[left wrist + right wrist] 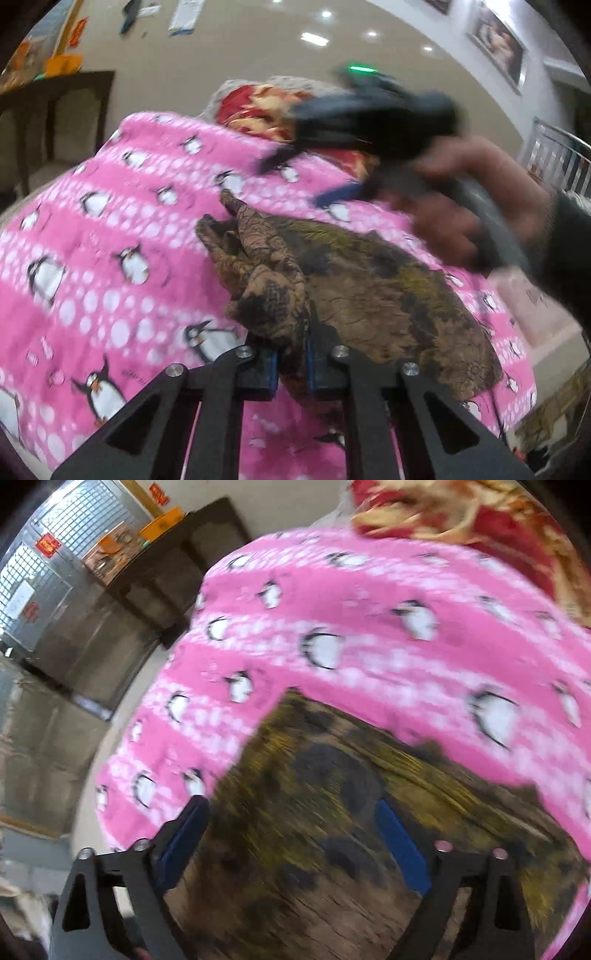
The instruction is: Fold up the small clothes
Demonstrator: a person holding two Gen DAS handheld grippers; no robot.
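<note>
A small brown, olive and black patterned garment lies on a pink penguin-print blanket. My left gripper is shut on a bunched corner of the garment, and the fabric rises from between its blue pads in a crumpled fold. In the left wrist view my right gripper, held by a hand, hovers blurred above the garment's far edge with its fingers spread. The right wrist view looks down on the garment; my right gripper stands open over it with nothing pinched between the pads.
A red and cream floral cloth is heaped at the blanket's far side. A dark wooden cabinet stands past the blanket's edge, with a metal-grille door behind it. Beige tiled floor surrounds the bed.
</note>
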